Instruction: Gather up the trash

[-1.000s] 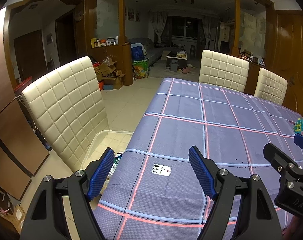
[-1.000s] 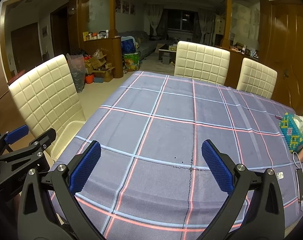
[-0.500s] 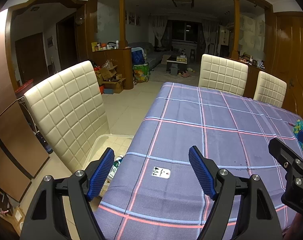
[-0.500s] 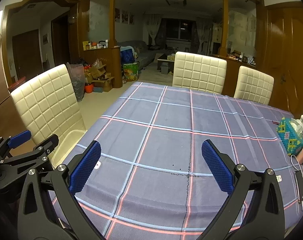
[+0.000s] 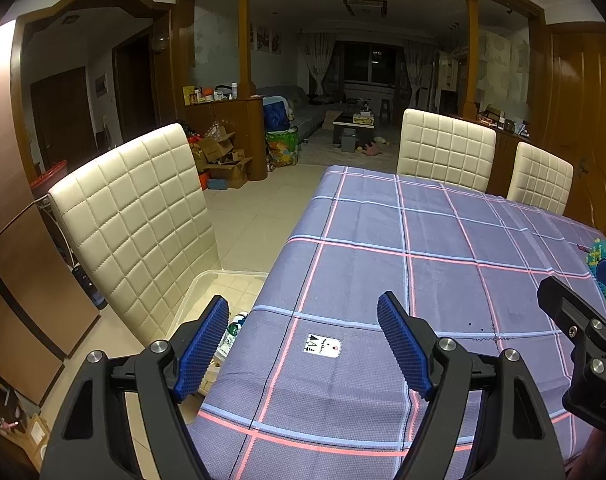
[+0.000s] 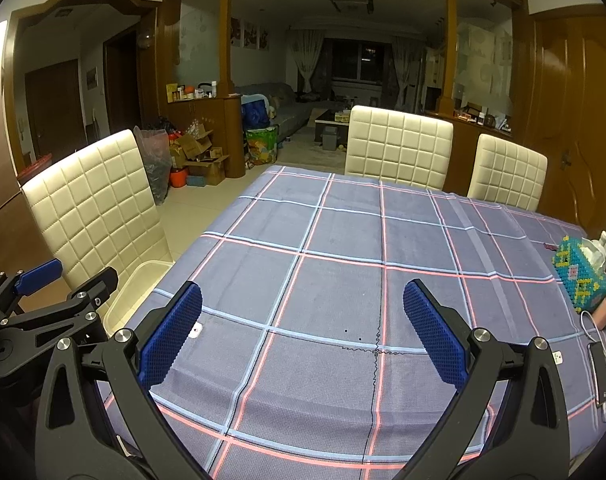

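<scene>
Left wrist view shows little change from a second ago: our left gripper has kept its jaws wide with nothing between them, while the far chairs have slid slightly lower in the picture. Between those jaws, flat on the plaid tablecloth, lies the small white tag, the only scrap we can see to collect, so we judge the pick not yet begun. Beyond the left jaw, on the floor by the near chair, sits the clear bin with some items already in it. Our right gripper is equally wide and empty over bare cloth; outside its right jaw are a beaded box and a phone.
</scene>
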The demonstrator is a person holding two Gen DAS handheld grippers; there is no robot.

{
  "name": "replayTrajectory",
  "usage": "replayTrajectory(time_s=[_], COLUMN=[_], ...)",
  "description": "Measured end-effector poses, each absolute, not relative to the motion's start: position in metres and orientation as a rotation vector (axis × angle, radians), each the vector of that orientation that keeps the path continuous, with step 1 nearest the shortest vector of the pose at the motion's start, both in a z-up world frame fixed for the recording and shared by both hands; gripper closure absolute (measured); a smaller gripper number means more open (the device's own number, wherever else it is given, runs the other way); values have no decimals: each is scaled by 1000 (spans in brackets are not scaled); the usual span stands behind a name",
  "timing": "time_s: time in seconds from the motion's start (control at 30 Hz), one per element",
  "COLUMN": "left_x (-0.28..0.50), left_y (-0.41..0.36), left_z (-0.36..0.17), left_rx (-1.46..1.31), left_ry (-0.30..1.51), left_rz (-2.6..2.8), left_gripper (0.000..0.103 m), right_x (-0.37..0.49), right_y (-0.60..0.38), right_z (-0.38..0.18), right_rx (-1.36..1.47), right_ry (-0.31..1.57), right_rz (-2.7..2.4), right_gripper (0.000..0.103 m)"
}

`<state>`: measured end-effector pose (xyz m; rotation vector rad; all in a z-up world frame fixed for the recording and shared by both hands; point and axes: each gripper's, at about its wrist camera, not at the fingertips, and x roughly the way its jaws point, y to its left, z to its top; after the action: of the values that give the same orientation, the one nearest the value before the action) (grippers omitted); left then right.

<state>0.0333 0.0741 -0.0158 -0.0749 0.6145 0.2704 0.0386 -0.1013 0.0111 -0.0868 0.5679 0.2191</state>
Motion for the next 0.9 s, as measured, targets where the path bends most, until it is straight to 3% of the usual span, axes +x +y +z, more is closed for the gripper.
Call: replayTrajectory(time_s=[0.9], left_x=[34], left_y=[67], left_z=[-19], left_rx=[-42], left_ry=[605], left_rz=[265], left_gripper=[28], right_x=[42], right_y=[-106], right_z=[9], right_rx=[-75], right_ry=[585], right_rz=[219], right_gripper=[4])
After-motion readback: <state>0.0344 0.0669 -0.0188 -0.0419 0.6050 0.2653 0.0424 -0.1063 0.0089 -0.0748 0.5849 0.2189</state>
